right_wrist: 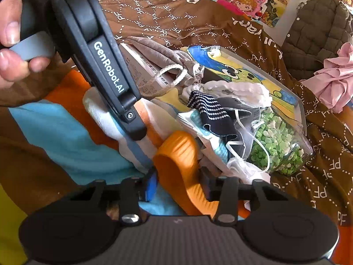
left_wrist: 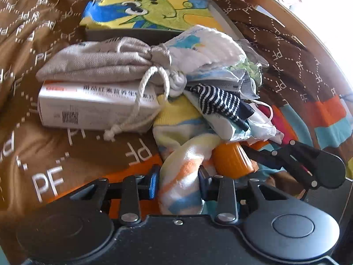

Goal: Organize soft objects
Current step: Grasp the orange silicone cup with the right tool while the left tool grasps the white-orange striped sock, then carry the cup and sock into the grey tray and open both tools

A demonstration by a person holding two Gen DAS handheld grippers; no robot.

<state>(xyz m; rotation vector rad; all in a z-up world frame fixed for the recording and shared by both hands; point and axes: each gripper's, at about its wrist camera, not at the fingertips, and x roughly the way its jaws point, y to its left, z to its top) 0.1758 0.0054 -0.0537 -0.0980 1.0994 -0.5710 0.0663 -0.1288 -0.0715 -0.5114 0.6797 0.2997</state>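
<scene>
A pile of soft things lies on a brown patterned bedspread [left_wrist: 44,154]. My left gripper [left_wrist: 178,184] is shut on a striped white, orange and blue cloth [left_wrist: 183,165] at the pile's near edge. My right gripper [right_wrist: 177,187] is shut on an orange ribbed piece [right_wrist: 178,154], also seen beside the cloth [left_wrist: 231,161]. Behind them lie a navy striped sock [left_wrist: 218,103], a white cloth [left_wrist: 205,46], a face mask [right_wrist: 242,132] and a grey drawstring bag [left_wrist: 99,61].
A white printed box [left_wrist: 92,108] sits under the grey bag. A grey tray with a green cartoon picture [left_wrist: 150,11] stands behind the pile. A clear bag of green pebbles [right_wrist: 278,145] lies at the right. A hand [right_wrist: 11,33] holds the left tool's black body [right_wrist: 103,61]. Pink fabric [right_wrist: 335,81] lies far right.
</scene>
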